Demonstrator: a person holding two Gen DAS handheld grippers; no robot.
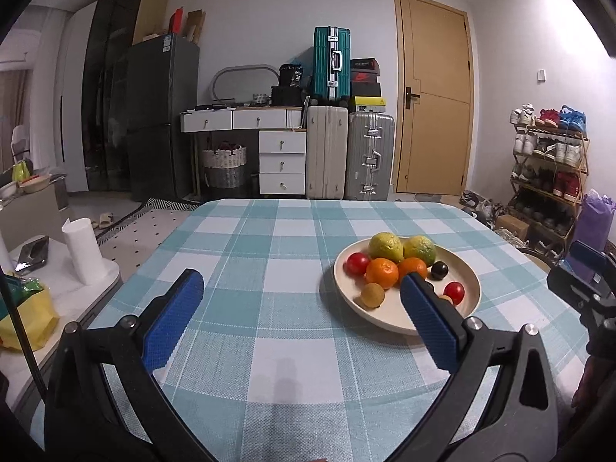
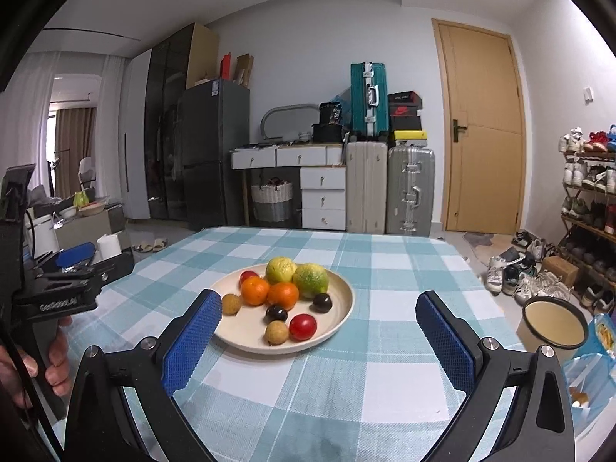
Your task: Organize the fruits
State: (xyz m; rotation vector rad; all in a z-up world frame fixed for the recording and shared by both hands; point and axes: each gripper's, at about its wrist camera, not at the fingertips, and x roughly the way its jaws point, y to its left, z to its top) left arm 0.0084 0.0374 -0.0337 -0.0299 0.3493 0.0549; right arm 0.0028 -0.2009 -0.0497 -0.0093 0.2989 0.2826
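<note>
A cream plate [image 2: 338,310] [image 1: 467,275] of fruit sits on the checked table. It holds two yellow-green citrus fruits [image 2: 310,280] [image 1: 385,245], two oranges [image 2: 255,290] [image 1: 381,272], two red tomatoes [image 2: 303,327] [image 1: 356,263], two dark plums [image 2: 322,302] [image 1: 439,269] and two small tan fruits [image 2: 277,332] [image 1: 372,295]. My left gripper [image 1: 300,292] is open and empty, left of the plate; its right finger hides part of the plate. My right gripper [image 2: 319,315] is open and empty, its left finger [image 2: 192,340] near the plate's front left rim.
The checked tablecloth [image 1: 269,308] covers the table. A cream cup [image 2: 552,325] and a blue snack bag [image 2: 600,346] stand at the right edge. A paper roll [image 1: 82,250] sits on a side table to the left. Suitcases, drawers and a shoe rack line the far wall.
</note>
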